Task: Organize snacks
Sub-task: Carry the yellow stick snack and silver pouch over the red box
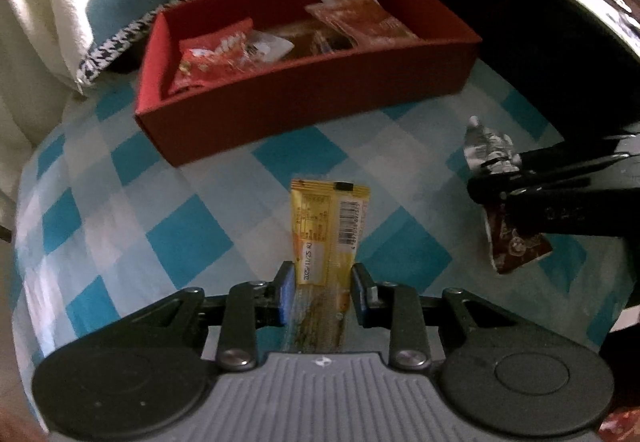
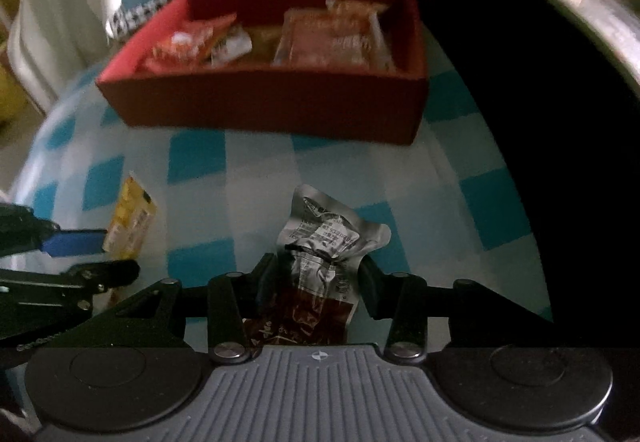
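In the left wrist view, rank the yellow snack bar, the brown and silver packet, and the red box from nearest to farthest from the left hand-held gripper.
1. Yellow snack bar, between the left hand-held gripper fingers.
2. Brown and silver packet, off to the right.
3. Red box, beyond, on the far cloth.

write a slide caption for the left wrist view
Left hand-held gripper clamps a yellow snack bar over the checked cloth, red box of snacks ahead.

My 2 fisheye views ride the hand-held grippers, tilted steeply down and close over the checked worktop (image 1: 120, 242). Both face the red box (image 1: 304, 114) ahead; each catches the other hand-held gripper at its edge.
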A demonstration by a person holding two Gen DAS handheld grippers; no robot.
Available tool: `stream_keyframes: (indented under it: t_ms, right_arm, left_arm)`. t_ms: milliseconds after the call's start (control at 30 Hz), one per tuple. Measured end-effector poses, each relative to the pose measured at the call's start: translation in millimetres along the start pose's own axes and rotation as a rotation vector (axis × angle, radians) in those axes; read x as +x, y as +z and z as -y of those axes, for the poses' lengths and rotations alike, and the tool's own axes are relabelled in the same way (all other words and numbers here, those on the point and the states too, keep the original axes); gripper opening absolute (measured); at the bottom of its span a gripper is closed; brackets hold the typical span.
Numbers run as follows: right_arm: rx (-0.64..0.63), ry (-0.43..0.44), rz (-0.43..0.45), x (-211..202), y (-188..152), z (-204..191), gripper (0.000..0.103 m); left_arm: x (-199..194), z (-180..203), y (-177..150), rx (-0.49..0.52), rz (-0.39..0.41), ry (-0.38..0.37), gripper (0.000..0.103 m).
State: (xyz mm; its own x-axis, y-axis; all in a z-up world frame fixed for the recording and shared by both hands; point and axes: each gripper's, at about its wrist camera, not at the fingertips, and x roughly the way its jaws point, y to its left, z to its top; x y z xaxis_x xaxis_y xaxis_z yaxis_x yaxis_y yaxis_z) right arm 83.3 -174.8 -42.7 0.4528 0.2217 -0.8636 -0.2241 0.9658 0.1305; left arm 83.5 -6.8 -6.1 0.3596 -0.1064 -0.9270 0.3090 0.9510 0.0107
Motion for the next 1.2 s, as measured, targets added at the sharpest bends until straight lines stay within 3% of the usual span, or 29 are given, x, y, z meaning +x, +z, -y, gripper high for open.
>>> stream_keyframes:
  t_ms: [833, 1200]
  right_arm:
    - [0.015, 0.065, 0.150, -29.6, 34.8, 0.3, 0.052]
    - [0.004, 0.090, 0.222, -36.3, 64.1, -2.4, 0.052]
  left_arm:
    - [-13.2, -17.1, 28.4, -0.055, 0.101, 0.044, 0.024]
    - [-28.3, -24.2, 65.0, -0.073, 0.201, 0.064, 0.024]
